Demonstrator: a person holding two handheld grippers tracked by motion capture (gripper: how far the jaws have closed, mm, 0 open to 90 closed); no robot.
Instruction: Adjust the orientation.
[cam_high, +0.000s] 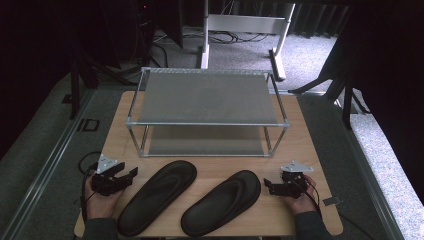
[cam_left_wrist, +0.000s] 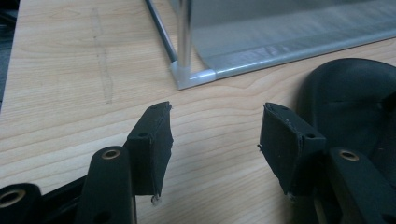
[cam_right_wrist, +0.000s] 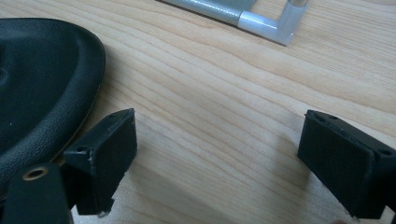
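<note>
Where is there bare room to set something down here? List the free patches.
Both shelves of the metal rack are bare, top and bottom. Bare wood lies left of the rack and right of it. The front is crowded: left slipper, right slipper, with the left gripper and right gripper flanking them.

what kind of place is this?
Probably a lab or recording setup, not a home: a small wooden table on grey carpet, dark curtains around it, cables on the floor behind. On the table stand a metal two-tier rack and two black slippers.
</note>
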